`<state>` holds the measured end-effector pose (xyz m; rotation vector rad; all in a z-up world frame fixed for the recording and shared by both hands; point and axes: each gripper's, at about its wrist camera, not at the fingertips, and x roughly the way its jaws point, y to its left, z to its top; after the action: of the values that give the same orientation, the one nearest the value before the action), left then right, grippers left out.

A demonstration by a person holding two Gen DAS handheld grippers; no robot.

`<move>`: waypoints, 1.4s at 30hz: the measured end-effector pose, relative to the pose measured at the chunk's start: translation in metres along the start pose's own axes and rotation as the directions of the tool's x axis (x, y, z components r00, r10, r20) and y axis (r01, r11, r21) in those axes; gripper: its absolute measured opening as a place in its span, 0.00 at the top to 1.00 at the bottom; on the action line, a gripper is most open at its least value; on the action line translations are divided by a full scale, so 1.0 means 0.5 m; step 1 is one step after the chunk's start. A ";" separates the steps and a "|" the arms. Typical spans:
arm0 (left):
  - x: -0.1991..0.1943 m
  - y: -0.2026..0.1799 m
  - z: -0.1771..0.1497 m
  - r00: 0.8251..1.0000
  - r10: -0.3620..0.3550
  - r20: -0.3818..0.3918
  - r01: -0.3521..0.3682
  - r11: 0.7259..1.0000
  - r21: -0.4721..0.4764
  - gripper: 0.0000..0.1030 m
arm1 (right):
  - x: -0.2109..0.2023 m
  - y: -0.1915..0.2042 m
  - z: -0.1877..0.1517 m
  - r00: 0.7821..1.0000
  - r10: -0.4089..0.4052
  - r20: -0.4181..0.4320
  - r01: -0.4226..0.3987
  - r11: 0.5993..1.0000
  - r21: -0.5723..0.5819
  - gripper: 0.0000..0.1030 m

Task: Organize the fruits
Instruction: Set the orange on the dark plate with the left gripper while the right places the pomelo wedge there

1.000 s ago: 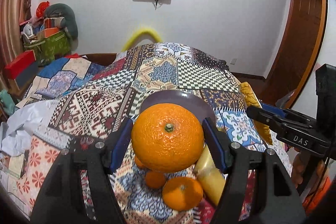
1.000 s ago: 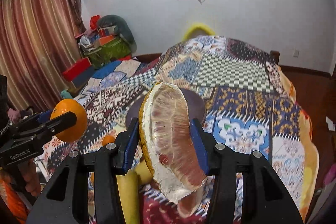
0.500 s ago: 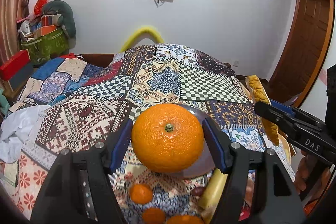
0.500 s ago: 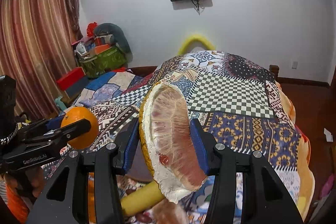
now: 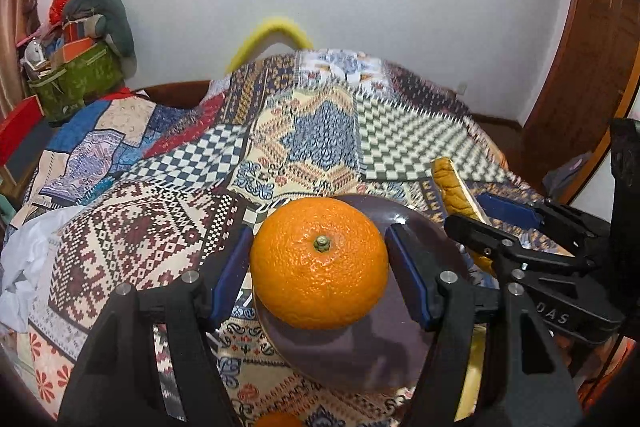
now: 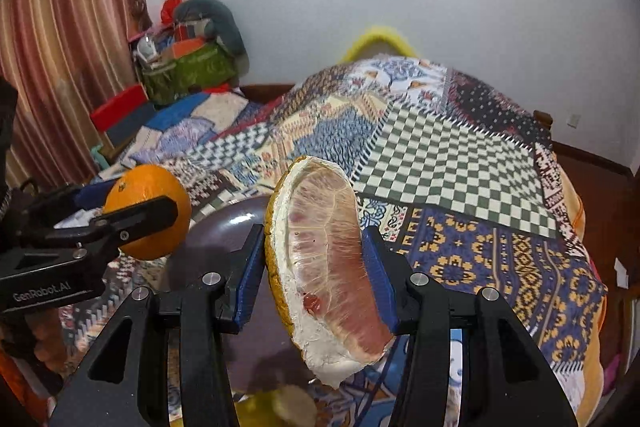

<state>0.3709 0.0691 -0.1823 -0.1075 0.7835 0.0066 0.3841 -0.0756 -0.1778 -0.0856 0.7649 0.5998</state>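
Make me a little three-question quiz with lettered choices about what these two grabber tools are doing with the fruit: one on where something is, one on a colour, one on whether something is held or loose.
1. Where is the dark plate?
A. On the patterned quilt, below the orange
B. On the wooden floor
C. Hung on the wall

2. What colour are the pads on the left gripper's fingers?
A. Red
B. Blue
C. Yellow

3. What state is the pomelo wedge in?
A. Lying loose on the quilt
B. Resting on the plate
C. Clamped in the right gripper, off the quilt

Answers:
1 A: the plate sits on the quilt, behind and under the orange that the left gripper holds.
2 B: both pads touching the orange are blue.
3 C: the pads press the wedge on both sides.
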 end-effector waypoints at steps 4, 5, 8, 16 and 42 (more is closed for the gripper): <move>0.042 0.011 0.004 0.999 -0.005 -0.054 0.005 1.000 -0.008 0.35 | 0.040 -0.009 0.000 0.998 0.009 -0.059 -0.009 1.000 0.004 0.56; 0.055 0.014 0.005 0.997 -0.010 -0.073 0.009 1.000 -0.011 0.35 | 0.049 -0.010 0.000 0.997 0.011 -0.073 -0.010 1.000 0.004 0.56; 0.086 0.020 0.008 0.993 -0.026 -0.119 0.023 0.999 -0.025 0.35 | 0.068 -0.011 -0.002 0.994 0.011 -0.111 -0.011 1.000 -0.002 0.56; 0.143 0.025 0.003 0.980 -0.031 -0.197 0.023 0.999 -0.041 0.34 | 0.089 -0.010 -0.001 0.988 0.008 -0.153 -0.013 0.999 -0.031 0.56; -0.078 0.009 0.014 1.000 -0.022 0.004 0.022 0.999 -0.030 0.34 | -0.049 0.021 0.002 0.998 -0.005 -0.063 0.003 0.999 -0.032 0.45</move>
<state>0.3481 0.0754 -0.1504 -0.1449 0.7787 -0.0019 0.3654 -0.0785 -0.1591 -0.1360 0.8163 0.6078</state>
